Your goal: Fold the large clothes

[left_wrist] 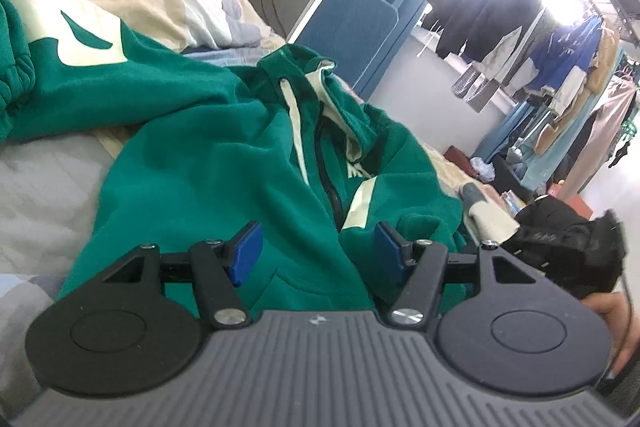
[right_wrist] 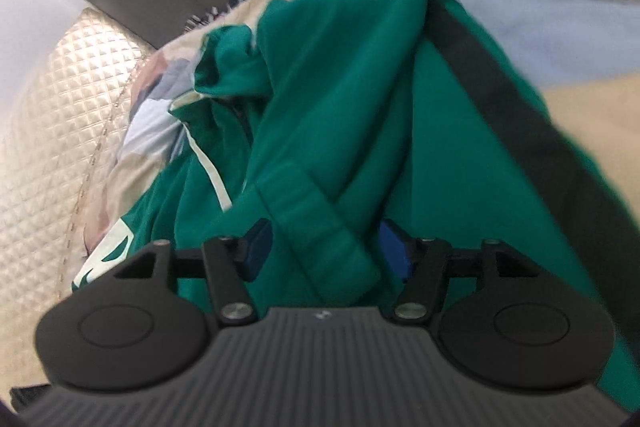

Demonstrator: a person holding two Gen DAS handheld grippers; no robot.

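Both grippers, L (left_wrist: 318, 251) & R (right_wrist: 326, 247), jaws apart (angled down).

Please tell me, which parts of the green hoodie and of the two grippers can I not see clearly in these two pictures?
- Green hoodie, left wrist view: its near part is hidden behind the left gripper; its left part is cut by the picture edge.
- Ribbed band, right wrist view: blurred, so cuff or hem cannot be told.
- Right gripper, right wrist view: whether its pads touch the band is unclear.

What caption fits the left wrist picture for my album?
An open left tool hovers over a crumpled green hoodie on a bed.
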